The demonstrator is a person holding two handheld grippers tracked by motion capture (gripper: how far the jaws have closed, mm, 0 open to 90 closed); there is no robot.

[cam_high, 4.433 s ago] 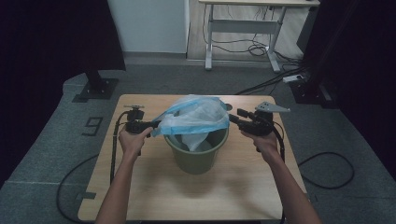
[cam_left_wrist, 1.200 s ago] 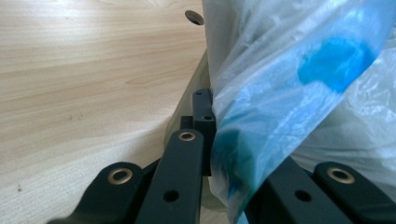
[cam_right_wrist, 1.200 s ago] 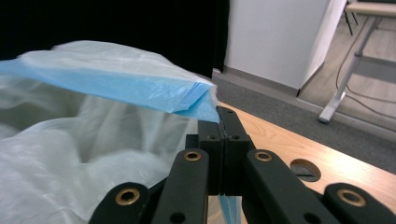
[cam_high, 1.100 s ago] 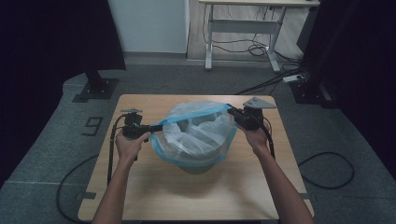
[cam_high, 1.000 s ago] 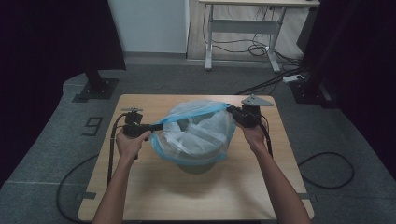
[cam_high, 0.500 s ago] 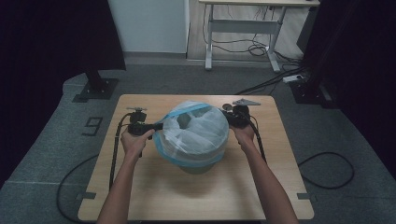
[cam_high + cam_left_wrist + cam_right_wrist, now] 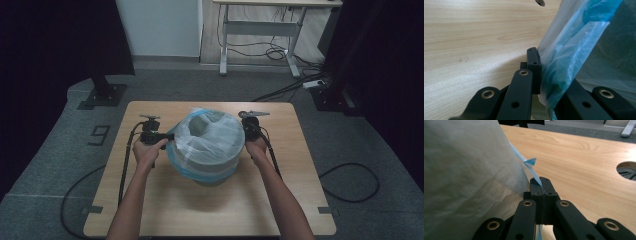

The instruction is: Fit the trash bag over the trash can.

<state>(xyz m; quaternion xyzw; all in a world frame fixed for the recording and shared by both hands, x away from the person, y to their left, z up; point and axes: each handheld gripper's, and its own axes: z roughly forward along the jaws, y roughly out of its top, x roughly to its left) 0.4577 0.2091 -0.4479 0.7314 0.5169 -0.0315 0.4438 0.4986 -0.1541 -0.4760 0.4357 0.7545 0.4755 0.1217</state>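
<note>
Right gripper, lower centre of its own view: black jaws pressing together, pinching thin blue edge of plastic bag. Bag film looking frosted, crinkled, translucent white with blue hem, bulging across left half of that frame; small blue tab sticking out above the pads.

Left gripper, lower centre of its view: matte black jaws with brass-coloured rivets clamping blue-tinted bag film, folds bunching at right of the pad.

High view: left gripper sitting left of centre, right gripper right of centre, each gripping bag at opposite sides. Bag stretching dome-like over round grey-green bin at table centre, blue band ringing lower edge, bin base showing below it, dark opening near top.

Table being light wood-grain, rectangular, rounded corners, round cable hole at right edge of right gripper view. Black cables trailing from both grippers. Dark grey carpet around; marking reading "9" on floor, left of table.
</note>
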